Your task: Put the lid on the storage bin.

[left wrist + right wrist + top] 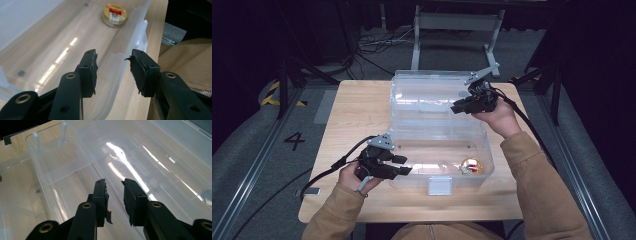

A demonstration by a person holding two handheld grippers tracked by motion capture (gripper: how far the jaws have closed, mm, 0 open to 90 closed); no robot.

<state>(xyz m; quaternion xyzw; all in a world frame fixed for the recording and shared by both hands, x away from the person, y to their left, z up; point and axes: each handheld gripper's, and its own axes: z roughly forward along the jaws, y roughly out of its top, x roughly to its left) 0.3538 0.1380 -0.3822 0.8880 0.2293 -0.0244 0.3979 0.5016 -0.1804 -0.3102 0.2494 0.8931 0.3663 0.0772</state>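
A black "4" [294,140] stands on the grey floor left of the table (the round tin's [114,15] red-and-gold label is too small to read).

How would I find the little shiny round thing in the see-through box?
Look at the wooden table, then the clear plastic box on it. In the box's near right corner lies a small gold tin with a red label, the one colourful thing inside.

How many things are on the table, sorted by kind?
Clear plastic box with its lid open: 1
Round gold tin inside the box: 1
Tongs, left and right: 2
Total: 4
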